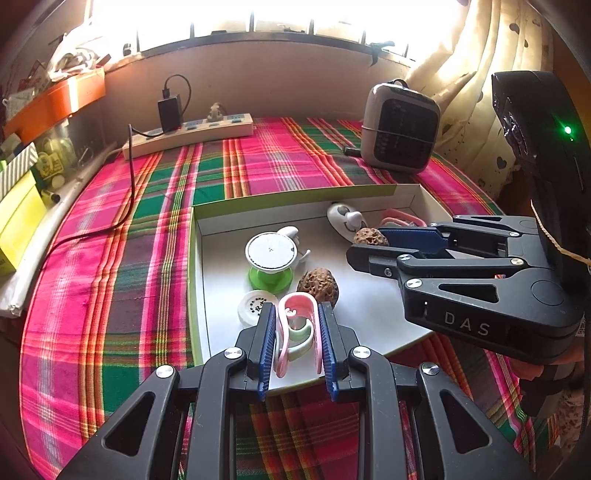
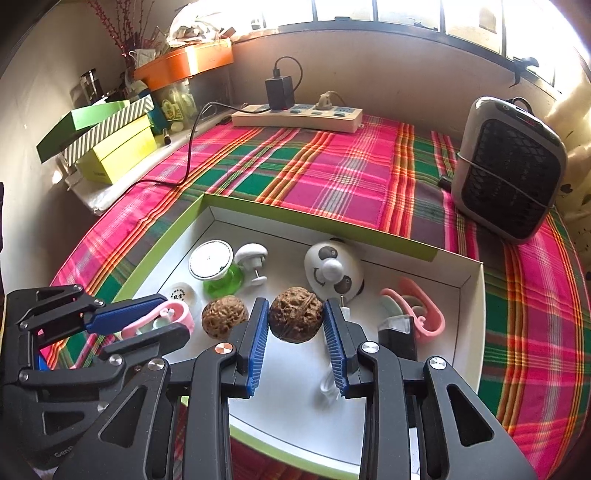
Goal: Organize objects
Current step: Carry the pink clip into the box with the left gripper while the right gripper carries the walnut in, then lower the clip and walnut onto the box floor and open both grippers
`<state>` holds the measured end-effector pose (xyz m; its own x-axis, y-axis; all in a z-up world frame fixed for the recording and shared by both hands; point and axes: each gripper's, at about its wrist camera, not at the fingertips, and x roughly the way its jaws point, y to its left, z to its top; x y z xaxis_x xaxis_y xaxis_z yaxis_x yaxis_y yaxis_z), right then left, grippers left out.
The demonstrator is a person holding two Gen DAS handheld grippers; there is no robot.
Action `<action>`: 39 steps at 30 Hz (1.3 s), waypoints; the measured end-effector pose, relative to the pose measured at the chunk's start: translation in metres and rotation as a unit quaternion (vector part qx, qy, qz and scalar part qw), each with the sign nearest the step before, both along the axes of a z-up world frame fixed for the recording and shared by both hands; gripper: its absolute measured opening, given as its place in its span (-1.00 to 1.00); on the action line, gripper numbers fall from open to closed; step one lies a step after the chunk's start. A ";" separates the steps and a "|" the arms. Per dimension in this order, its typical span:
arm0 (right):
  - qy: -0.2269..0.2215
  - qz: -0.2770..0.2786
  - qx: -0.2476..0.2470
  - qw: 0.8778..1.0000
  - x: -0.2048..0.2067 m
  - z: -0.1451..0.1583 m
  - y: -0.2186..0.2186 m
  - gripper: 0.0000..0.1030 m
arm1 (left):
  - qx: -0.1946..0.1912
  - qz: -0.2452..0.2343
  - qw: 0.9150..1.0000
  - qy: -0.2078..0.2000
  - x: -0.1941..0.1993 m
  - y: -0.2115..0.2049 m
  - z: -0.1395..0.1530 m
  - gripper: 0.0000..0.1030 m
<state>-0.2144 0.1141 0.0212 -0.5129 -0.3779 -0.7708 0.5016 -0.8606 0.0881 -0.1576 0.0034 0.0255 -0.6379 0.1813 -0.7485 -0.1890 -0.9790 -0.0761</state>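
Brown walnuts [image 2: 224,316] number two, pink clips [image 2: 424,314] two, one box [image 2: 476,295].

The white tray [image 1: 207,295] [image 2: 469,332] is viewed closely from both wrists, facing the far window [image 1: 258,14] [image 2: 406,11], each view catching the other's tongs.

Plaid pink-green tablecloth [image 2: 332,177] covers the table under a bright barred window [image 2: 406,14], beige wall [image 1: 277,85] behind, power strip [image 2: 297,116] with black charger [image 2: 280,90], small heater [image 2: 511,170] right, cream curtain [image 1: 480,74], stacked boxes [image 2: 110,144] left.
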 end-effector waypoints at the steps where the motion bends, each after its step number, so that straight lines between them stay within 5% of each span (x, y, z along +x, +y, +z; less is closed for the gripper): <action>1: -0.001 0.002 0.002 1.000 -0.001 -0.001 -0.001 -0.38 | -0.001 0.000 1.000 -0.001 -0.001 0.000 -0.001 -0.59; 39: 0.019 0.012 0.061 0.998 -0.014 -0.014 -0.013 -0.38 | -0.005 0.004 1.000 -0.012 -0.017 0.008 -0.013 -0.59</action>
<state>-0.2281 0.1008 0.0071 -0.5353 -0.2954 -0.7914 0.5227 -0.8518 -0.0356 -0.1749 0.0113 0.0130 -0.6210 0.1695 -0.7653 -0.1800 -0.9811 -0.0712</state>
